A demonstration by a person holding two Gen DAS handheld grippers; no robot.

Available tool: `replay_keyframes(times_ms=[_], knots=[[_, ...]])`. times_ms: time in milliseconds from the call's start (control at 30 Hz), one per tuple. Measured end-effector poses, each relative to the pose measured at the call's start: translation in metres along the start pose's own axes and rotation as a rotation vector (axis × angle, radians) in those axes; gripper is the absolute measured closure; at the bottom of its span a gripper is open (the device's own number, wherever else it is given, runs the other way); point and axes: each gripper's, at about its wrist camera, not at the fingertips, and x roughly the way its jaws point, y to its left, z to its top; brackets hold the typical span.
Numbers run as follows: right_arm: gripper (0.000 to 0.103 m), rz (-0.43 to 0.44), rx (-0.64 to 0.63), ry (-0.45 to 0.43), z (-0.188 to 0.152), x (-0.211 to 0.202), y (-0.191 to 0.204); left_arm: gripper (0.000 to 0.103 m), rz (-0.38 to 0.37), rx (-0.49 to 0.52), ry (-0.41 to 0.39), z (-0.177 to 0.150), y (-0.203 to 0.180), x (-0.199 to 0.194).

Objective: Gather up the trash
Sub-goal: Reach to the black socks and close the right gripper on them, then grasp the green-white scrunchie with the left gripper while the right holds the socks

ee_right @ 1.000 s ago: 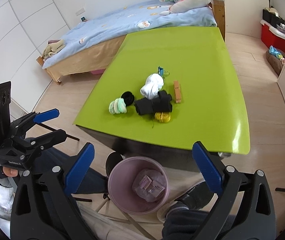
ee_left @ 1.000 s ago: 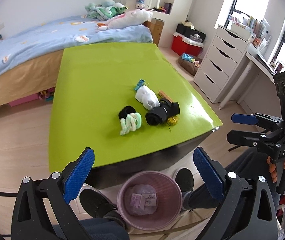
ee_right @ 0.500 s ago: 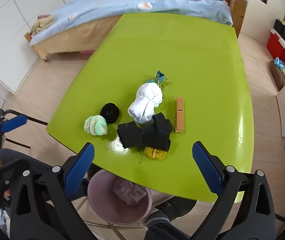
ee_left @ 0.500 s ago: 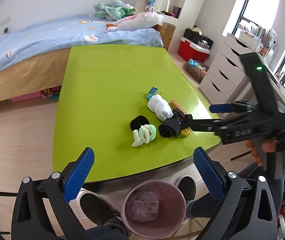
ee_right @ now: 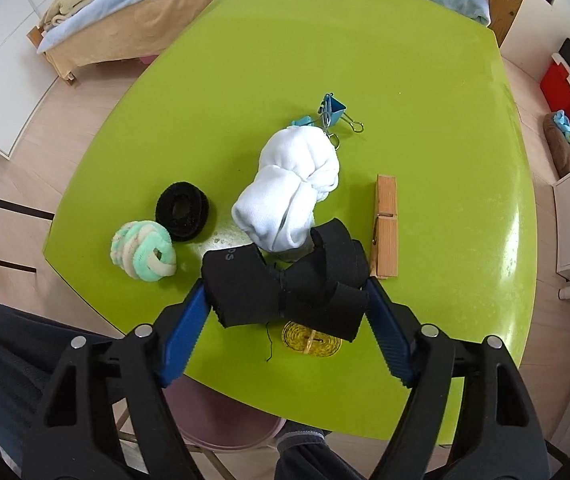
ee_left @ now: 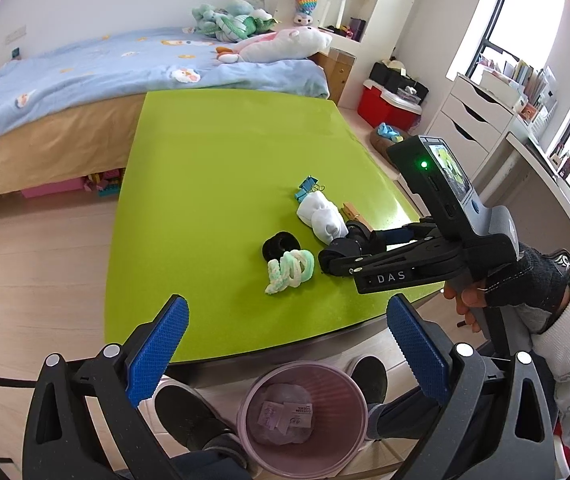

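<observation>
On the green table [ee_right: 425,80] lie a black folded sock bundle [ee_right: 285,280], a white rolled sock [ee_right: 289,196], a black hair ring [ee_right: 183,210], a mint-and-cream scrunchie [ee_right: 145,256], a wooden clothespin [ee_right: 385,228], blue binder clips [ee_right: 333,110] and a yellow coil [ee_right: 311,338]. My right gripper [ee_right: 285,320] is open, its fingers on either side of the black bundle; it also shows in the left wrist view [ee_left: 349,256]. My left gripper [ee_left: 285,356] is open and empty, above the pink trash bin [ee_left: 303,416].
The bin holds paper packets and stands on the floor below the table's near edge, between the person's shoes [ee_left: 189,412]. A bed [ee_left: 85,80] lies beyond the table. White drawers [ee_left: 473,120] and a red box [ee_left: 389,108] stand at the right.
My right gripper has moved forward and down over the table and now straddles the black sock bundle. My left gripper has stayed near the bin, shifting slightly.
</observation>
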Motion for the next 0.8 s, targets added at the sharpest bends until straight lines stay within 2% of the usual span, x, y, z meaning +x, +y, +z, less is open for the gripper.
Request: replay_keyframes(times_ms=[67,167,267,333,400,533,800], knots=[[0.033,0.002,-0.002,-0.009,-0.002,-0.003,0.000,0.008,0.000,0.001,0.000,0.000,0.000,0.000],[0.044,0.010,-0.003,-0.030,-0.007,-0.008,-0.001,0.008,0.000,0.006,0.003,0.000,-0.001,0.001],[0.059,0.017,0.000,-0.053,-0.008,-0.014,-0.002,0.008,0.002,0.011,0.005,-0.001,-0.003,0.002],[0.075,0.027,0.002,-0.068,-0.009,-0.019,-0.005,0.008,0.004,0.013,0.006,-0.002,-0.003,0.002],[0.081,0.033,-0.001,-0.079,-0.011,-0.022,-0.004,0.008,0.008,0.015,0.006,-0.002,-0.004,0.003],[0.087,0.042,0.001,-0.101,-0.016,-0.026,-0.004,0.008,0.013,0.017,0.008,-0.003,-0.005,0.003],[0.089,0.077,0.034,-0.174,-0.022,-0.051,-0.007,0.008,0.018,0.024,0.038,0.002,-0.009,0.012]])
